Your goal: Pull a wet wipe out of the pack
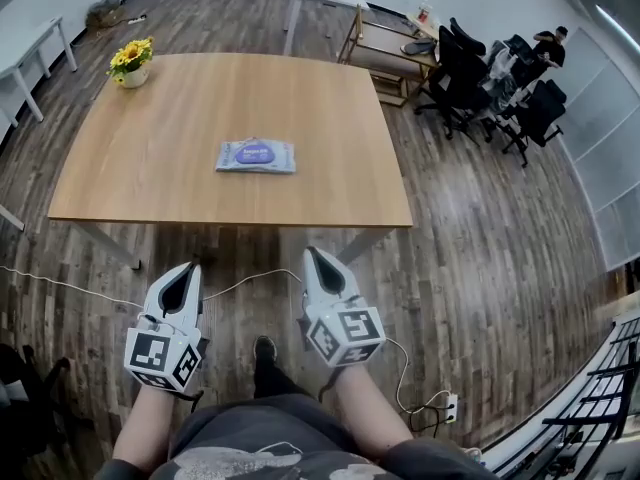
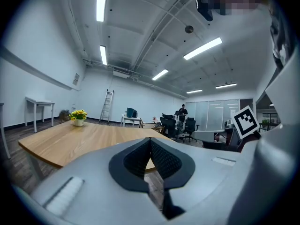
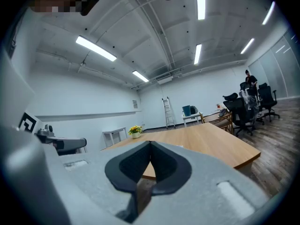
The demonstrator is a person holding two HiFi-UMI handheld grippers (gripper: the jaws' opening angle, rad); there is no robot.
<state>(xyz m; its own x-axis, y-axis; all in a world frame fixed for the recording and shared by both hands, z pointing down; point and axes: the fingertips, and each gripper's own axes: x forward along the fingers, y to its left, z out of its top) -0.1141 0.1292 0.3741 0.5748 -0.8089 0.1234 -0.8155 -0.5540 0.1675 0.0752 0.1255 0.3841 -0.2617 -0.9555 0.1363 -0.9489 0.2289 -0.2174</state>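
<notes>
Facing the tabletop (image 1: 180, 98), you held the left hand-held gripper (image 1: 188, 271) and right hand-held gripper (image 1: 313, 255) closed and empty; the wet wipe pack (image 1: 256, 156) lay mid-tabletop, well ahead, so you needed open jaws first.

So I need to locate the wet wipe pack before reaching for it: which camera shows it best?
The head view: the wet wipe pack lies flat and whole on the wooden table. The two gripper views skim the tabletop at a low angle; I cannot make out the pack there.

Wipe pack (image 1: 256, 156) on wooden table (image 1: 150, 148)
</notes>
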